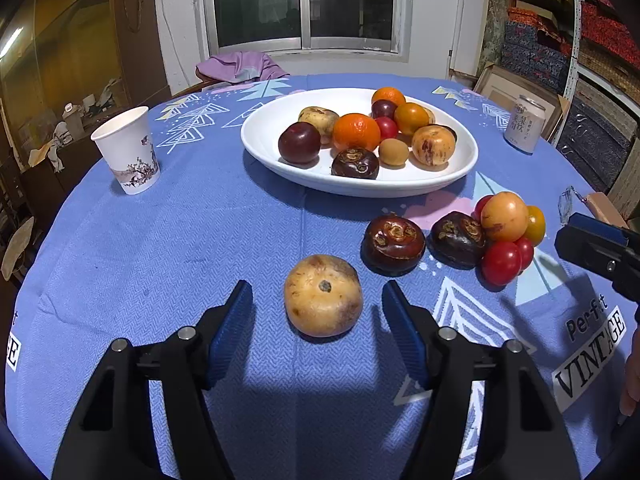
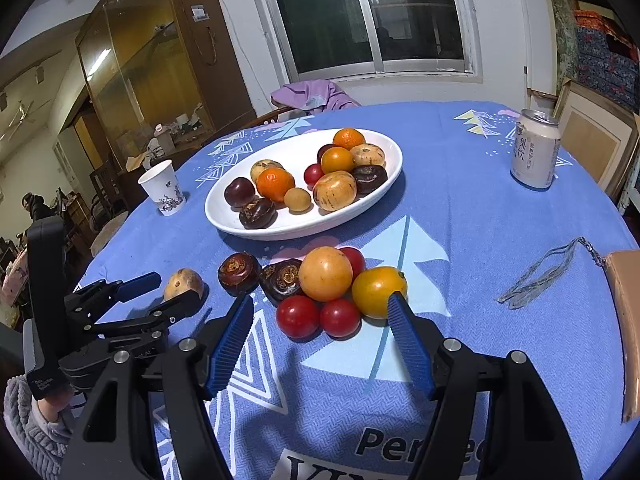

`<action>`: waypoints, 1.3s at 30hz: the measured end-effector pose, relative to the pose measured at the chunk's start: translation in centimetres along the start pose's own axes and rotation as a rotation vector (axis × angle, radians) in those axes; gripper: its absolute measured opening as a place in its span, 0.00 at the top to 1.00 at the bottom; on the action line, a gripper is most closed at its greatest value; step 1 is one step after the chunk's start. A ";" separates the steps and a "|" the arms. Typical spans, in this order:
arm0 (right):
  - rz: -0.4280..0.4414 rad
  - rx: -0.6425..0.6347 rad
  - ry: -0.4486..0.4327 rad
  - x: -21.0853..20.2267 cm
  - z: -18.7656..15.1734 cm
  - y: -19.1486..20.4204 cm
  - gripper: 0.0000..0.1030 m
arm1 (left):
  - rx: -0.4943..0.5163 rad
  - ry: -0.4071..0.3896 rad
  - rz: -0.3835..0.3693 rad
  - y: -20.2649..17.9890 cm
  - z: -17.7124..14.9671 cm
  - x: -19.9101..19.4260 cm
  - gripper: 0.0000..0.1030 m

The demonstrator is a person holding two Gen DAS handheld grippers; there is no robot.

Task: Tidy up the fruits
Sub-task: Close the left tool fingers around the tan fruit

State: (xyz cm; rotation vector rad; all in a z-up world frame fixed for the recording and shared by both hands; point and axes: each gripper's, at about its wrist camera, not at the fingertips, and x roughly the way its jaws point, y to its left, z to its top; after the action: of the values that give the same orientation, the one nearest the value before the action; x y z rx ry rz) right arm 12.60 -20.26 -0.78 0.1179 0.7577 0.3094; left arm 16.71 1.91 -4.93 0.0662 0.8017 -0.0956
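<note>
We see the white oval plate [image 1: 272, 128] mid-table on the blue cloth [image 1: 180, 240], already carrying about a dozen fruits. A loose cluster sits nearer us: two dark brown fruits [image 1: 394, 242], a yellow-orange fruit [image 2: 325, 273], an orange tomato [image 2: 374, 290] and red cherry tomatoes [image 2: 298, 316], all touching. The tan round fruit [image 1: 323, 295] lies apart, on the cloth between the left gripper [image 1: 318, 300] pads, jaws wide and not touching it. We judge it light, firm and smooth-skinned, likely to roll; take it across its widest middle, gentle squeeze. The right gripper [image 2: 320, 306] hangs open just in front of the cluster, holding nothing. Paper cup [image 1: 128, 152] far left, drink can [image 2: 534, 152] far right, both well clear. Only the plate's near rim stands in the way.
</note>
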 end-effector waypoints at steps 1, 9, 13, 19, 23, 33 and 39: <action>-0.001 -0.001 0.001 0.0 0.0 0.0 0.32 | 0.002 0.000 0.000 0.0 0.0 0.0 0.36; -0.048 -0.035 0.019 0.0 -1.6 0.9 0.32 | 0.017 0.003 0.003 -0.4 0.0 0.0 0.36; -0.070 -0.042 0.010 -0.2 -1.8 1.0 0.32 | 0.028 -0.009 0.004 -0.7 -0.1 -0.2 0.36; -0.076 -0.045 -0.007 -0.7 -2.1 1.1 0.31 | 0.043 -0.023 0.000 -1.2 -0.1 -0.6 0.36; -0.076 -0.052 0.003 -0.5 -2.2 1.2 0.31 | 0.042 -0.023 -0.002 -1.2 -0.1 -0.6 0.36; -0.078 -0.061 0.031 0.1 -2.4 1.4 0.31 | -0.006 0.032 -0.038 -0.2 -0.1 0.6 0.52; -0.084 -0.078 0.052 0.8 -2.6 1.7 0.31 | -0.024 0.040 -0.050 0.1 0.1 0.9 0.60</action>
State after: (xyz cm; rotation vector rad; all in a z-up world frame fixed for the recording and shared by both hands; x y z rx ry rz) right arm 10.93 -18.46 -2.82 0.0043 0.7989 0.2624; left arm 17.40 1.93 -5.52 0.0259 0.8443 -0.1321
